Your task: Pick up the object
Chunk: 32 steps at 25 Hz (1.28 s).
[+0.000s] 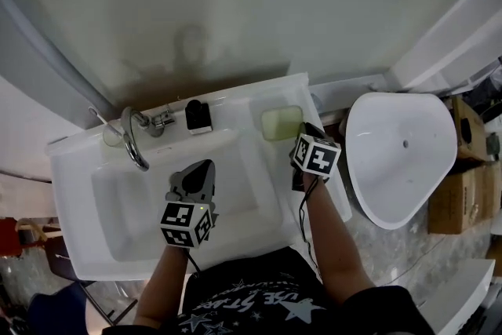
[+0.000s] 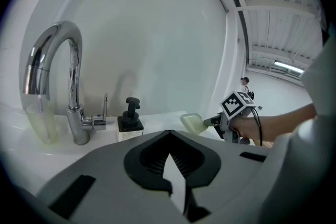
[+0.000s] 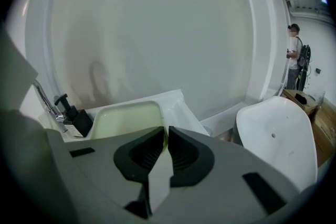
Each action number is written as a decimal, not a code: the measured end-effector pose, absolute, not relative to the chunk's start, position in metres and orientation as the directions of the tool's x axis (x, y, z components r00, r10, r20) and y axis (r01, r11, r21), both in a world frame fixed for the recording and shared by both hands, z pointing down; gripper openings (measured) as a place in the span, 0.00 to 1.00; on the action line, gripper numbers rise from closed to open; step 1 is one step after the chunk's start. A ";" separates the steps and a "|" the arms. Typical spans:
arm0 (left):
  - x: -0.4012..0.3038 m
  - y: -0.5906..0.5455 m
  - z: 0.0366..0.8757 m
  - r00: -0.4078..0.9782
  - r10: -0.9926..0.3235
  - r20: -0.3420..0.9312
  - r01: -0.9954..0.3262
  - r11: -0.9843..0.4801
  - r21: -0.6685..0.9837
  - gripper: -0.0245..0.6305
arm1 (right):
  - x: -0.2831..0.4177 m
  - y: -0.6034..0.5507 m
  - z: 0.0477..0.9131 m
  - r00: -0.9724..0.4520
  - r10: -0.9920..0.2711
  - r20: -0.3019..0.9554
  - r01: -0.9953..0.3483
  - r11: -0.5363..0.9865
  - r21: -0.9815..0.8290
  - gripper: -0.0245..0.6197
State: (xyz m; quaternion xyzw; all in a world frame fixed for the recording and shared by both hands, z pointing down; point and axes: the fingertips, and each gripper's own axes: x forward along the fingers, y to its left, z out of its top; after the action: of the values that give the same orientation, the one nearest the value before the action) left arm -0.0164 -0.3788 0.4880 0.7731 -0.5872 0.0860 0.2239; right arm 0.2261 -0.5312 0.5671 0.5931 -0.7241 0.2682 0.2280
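Note:
The object is a pale green soap dish [image 1: 281, 122] at the back right corner of the white sink [image 1: 74, 169]. My right gripper [image 1: 303, 131] is shut on the dish's near rim; in the right gripper view the two dark pads pinch that rim [image 3: 166, 131] and the dish [image 3: 126, 119] fills the space beyond them. In the left gripper view the dish [image 2: 192, 122] hangs a little above the sink top at the tip of the right gripper [image 2: 214, 121]. My left gripper [image 1: 205, 165] hovers over the basin, jaws together, nothing between them [image 2: 169, 135].
A chrome tap [image 1: 133, 139], a clear glass [image 1: 112, 134] and a black soap dispenser [image 1: 198, 115] stand along the sink's back ledge. A loose white basin [image 1: 400, 153] and cardboard boxes [image 1: 459, 200] lie on the floor to the right. A person [image 3: 293, 55] stands far off.

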 end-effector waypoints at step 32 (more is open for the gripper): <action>-0.007 -0.240 0.489 0.523 -0.757 0.392 -0.852 -0.481 0.208 0.06 | 0.244 -0.297 0.533 -0.076 -0.816 0.573 -0.988 -0.014 -0.151 0.09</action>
State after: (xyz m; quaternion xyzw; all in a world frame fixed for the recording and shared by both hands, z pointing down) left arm -0.0066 -0.2404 0.4894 0.8516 -0.4722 0.1244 0.1910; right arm 0.2436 -0.2973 0.5327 0.6603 -0.6832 0.2667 0.1616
